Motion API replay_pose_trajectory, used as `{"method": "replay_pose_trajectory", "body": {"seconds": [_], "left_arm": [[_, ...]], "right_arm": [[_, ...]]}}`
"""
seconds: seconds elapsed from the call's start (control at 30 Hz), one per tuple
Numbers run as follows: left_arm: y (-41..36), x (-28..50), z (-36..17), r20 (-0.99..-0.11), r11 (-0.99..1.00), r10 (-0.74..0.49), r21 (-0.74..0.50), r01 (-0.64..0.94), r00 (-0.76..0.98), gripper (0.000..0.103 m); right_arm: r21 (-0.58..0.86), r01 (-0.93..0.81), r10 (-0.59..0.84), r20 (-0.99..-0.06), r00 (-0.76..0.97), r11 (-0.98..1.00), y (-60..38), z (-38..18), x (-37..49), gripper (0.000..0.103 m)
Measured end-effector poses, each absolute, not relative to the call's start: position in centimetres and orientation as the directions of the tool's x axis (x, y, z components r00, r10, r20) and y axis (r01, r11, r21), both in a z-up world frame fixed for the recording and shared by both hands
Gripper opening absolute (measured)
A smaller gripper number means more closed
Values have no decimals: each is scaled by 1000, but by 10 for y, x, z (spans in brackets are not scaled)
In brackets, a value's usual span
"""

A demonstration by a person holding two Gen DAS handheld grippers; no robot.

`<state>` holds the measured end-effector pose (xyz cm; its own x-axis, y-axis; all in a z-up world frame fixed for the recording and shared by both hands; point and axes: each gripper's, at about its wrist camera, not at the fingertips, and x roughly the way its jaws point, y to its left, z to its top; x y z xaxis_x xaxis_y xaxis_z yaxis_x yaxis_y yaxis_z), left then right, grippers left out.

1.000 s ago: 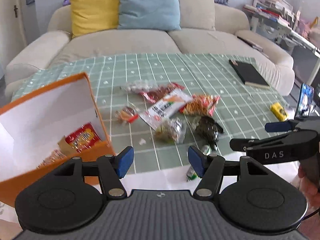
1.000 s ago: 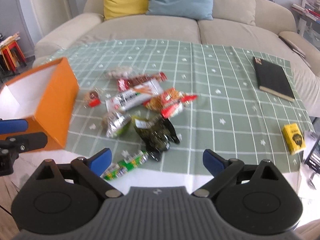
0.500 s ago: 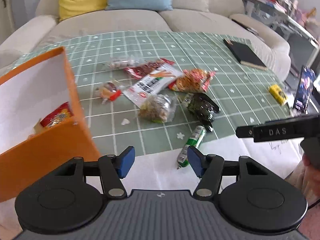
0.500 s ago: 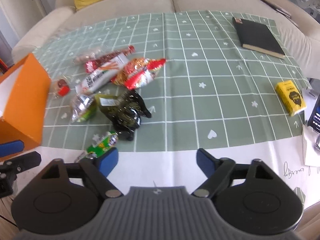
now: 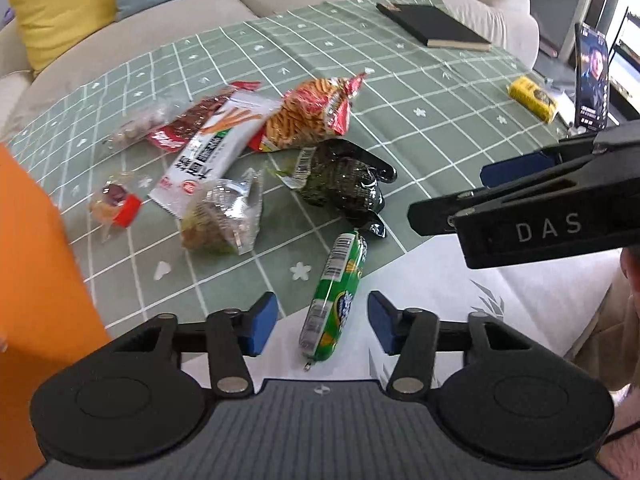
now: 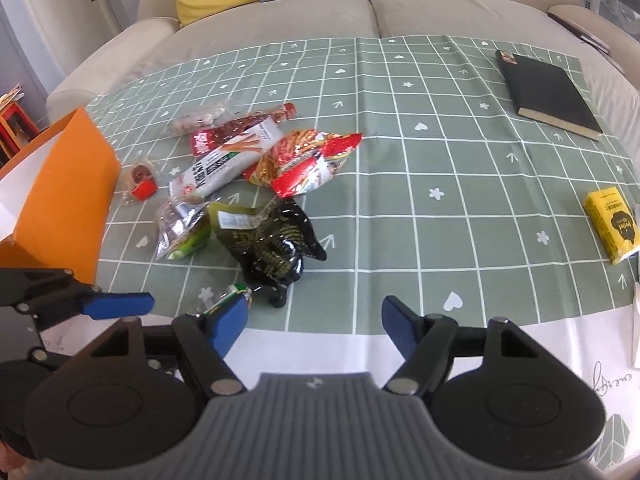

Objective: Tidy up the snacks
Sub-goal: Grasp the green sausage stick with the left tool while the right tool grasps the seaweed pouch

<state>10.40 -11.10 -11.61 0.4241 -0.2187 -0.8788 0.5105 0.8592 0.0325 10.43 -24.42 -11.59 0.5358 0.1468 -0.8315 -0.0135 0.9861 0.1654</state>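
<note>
A heap of crinkly snack packets [image 6: 256, 168] lies mid-table on the green checked tablecloth [image 6: 440, 216], the open orange cardboard box [image 6: 60, 200] to its left, the black hardcover notebook [image 6: 548, 92] far right.

Both grippers are built alike. The left gripper [image 5: 318, 322] has matte black linkage arms with silver round pivot screws, two round black discs at its base, a ribbed dark grey centre plate with a small emblem, and blue pads [image 5: 260, 322]. The right gripper [image 6: 314, 324] looks the same; its side carries white letters "DAS" [image 5: 548, 228].
</note>
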Motion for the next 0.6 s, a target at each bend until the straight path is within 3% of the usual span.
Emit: {"method": "replay_pose_trajectory", "body": {"seconds": [0.27, 0.6], "left_arm": [[-119, 115, -128, -904, 862, -201, 21, 507, 378, 31], [-93, 127, -126, -917, 929, -135, 15, 370, 374, 30]], "right_arm": [[185, -71, 193, -806, 559, 980, -241, -119, 109, 72], [172, -134, 217, -800, 559, 976, -228, -126, 122, 74]]}}
